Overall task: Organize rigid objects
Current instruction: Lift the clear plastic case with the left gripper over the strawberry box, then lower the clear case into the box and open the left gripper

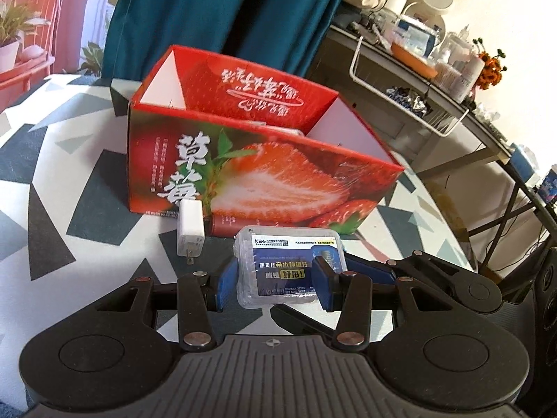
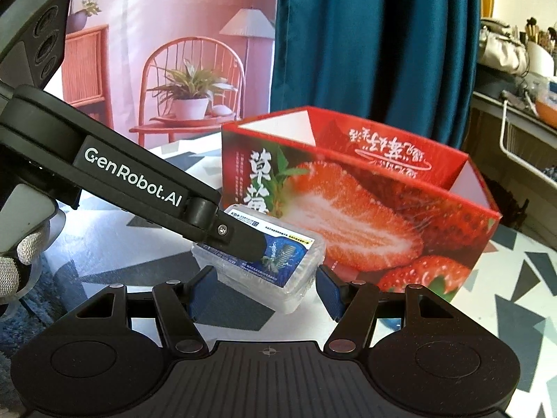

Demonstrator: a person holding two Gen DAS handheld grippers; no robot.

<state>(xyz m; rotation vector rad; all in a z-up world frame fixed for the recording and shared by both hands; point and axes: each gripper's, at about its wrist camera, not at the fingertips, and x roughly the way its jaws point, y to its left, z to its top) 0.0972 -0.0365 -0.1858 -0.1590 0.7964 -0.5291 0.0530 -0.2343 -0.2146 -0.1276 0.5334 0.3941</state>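
A clear plastic box with a blue label (image 1: 289, 268) hangs above the table, held from two sides. My left gripper (image 1: 275, 278) is shut on it, one blue pad on the label face and one on the far side. In the right wrist view the same box (image 2: 278, 261) sits between the pads of my right gripper (image 2: 266, 289), which press its two ends. The left gripper's black finger (image 2: 240, 237) lies across the label. An open red strawberry carton (image 1: 264, 174) (image 2: 365, 209) stands just behind. A white charger plug (image 1: 189, 230) lies before the carton.
The table wears a grey, black and white triangle-patterned cloth (image 1: 87, 181). A dark red cylinder (image 1: 226, 226) lies at the carton's foot. A teal curtain (image 1: 226, 7) hangs behind. A cluttered shelf with a white wire basket (image 1: 410, 97) stands at the right.
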